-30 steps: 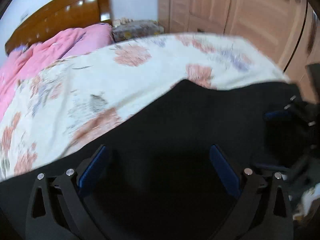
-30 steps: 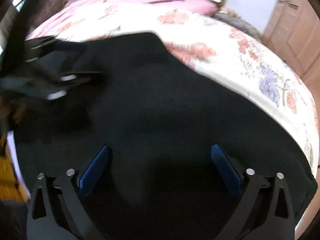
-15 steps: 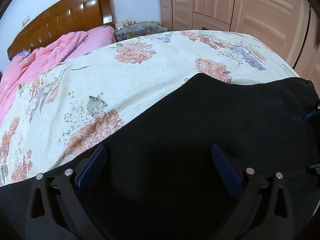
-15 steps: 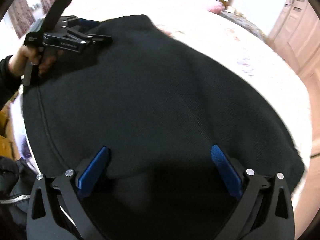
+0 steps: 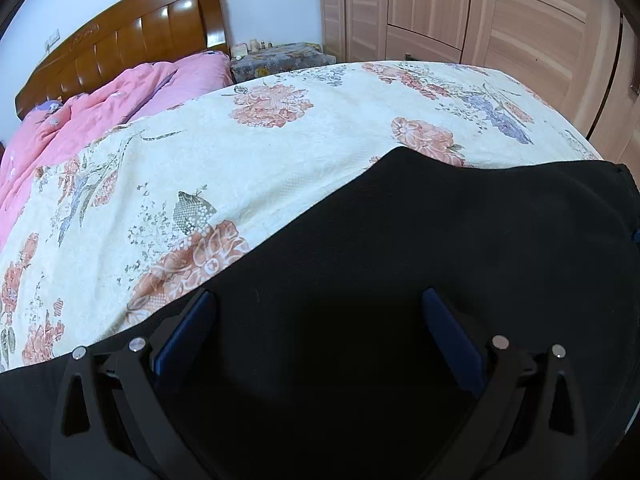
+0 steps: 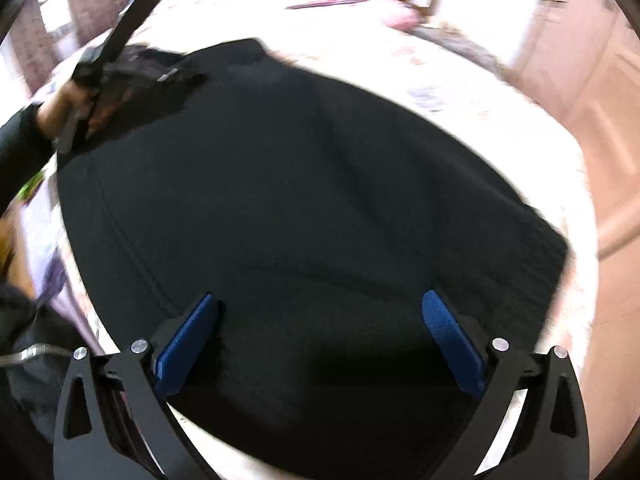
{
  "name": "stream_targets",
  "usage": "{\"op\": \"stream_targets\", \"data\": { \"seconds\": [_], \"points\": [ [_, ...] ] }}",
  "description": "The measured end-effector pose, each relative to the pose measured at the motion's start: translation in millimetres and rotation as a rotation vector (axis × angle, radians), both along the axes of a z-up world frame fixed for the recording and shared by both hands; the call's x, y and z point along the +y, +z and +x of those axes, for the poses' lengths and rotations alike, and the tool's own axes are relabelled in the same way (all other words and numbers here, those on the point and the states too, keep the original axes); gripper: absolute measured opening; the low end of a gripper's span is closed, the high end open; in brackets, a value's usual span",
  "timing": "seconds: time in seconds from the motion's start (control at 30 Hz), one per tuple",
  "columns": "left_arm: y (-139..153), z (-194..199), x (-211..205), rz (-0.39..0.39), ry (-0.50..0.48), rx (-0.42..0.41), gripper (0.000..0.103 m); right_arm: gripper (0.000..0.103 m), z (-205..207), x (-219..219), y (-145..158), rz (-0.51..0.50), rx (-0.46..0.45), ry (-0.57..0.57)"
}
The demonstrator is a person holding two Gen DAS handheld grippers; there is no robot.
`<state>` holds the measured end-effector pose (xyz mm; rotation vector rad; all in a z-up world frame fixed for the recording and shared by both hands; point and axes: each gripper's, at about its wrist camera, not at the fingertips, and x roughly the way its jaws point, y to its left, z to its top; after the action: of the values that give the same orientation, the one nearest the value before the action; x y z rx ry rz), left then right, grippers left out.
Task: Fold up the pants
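Slippage is the main risk, by my judgement: the black pants (image 5: 440, 272) lie spread over the bed (image 5: 248, 168) at its foot end, reaching right to the corner by the wardrobe, so a careless pull could drag the cloth off that edge. Dark, soft, thick-looking fabric hides its own seams and layers (only one long seam shows in the right wrist view), so a grab may catch just the top layer and fold it crooked. Mostly flat, the pants carry a few shallow ripples. Left gripper (image 5: 318, 332) hovers over the fabric with jaws wide and nothing between them. Right gripper (image 6: 320, 336) also has jaws spread wide above the cloth, empty, its view blurred.
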<state>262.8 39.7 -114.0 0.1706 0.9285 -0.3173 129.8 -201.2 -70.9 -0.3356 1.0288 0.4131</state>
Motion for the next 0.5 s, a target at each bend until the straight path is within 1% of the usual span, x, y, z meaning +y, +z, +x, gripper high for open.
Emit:
{"op": "stream_targets", "data": {
  "seconds": [0.07, 0.13, 0.17, 0.2, 0.27, 0.3, 0.33, 0.37, 0.4, 0.43, 0.5],
  "points": [
    [0, 0, 0, 0.000, 0.001, 0.000, 0.102, 0.098, -10, -6, 6, 0.037, -0.023, -0.011],
    [0, 0, 0, 0.000, 0.001, -0.001, 0.102, 0.099, -13, -16, -11, 0.011, 0.020, -0.037],
    [0, 0, 0, 0.000, 0.001, -0.001, 0.102, 0.099, -15, -21, -16, 0.055, 0.019, -0.030],
    [0, 0, -1, 0.004, 0.002, -0.005, 0.102, 0.099, -18, -26, -16, 0.095, 0.000, -0.026],
    [5, -3, -6, 0.039, 0.027, -0.015, 0.102, 0.098, -22, -24, -10, 0.059, -0.021, -0.063],
    [10, -5, -8, 0.053, 0.049, -0.018, 0.099, 0.098, -24, -22, -3, 0.053, -0.042, -0.090],
    [21, -10, -12, 0.037, 0.060, -0.034, 0.097, 0.098, -24, -22, 7, 0.088, -0.066, -0.103],
    [34, -15, -17, -0.016, 0.044, -0.053, 0.097, 0.098, -27, -24, 12, 0.130, -0.080, -0.106],
    [46, -20, -25, -0.065, 0.017, -0.067, 0.097, 0.098, -27, -25, 20, 0.194, -0.096, -0.108],
    [58, -26, -43, -0.095, -0.032, -0.078, 0.098, 0.098, -25, -23, 23, 0.219, -0.100, -0.111],
    [69, -33, -84, -0.080, -0.140, -0.083, 0.098, 0.098, -18, -14, 20, 0.210, -0.092, -0.099]
  ]
}}
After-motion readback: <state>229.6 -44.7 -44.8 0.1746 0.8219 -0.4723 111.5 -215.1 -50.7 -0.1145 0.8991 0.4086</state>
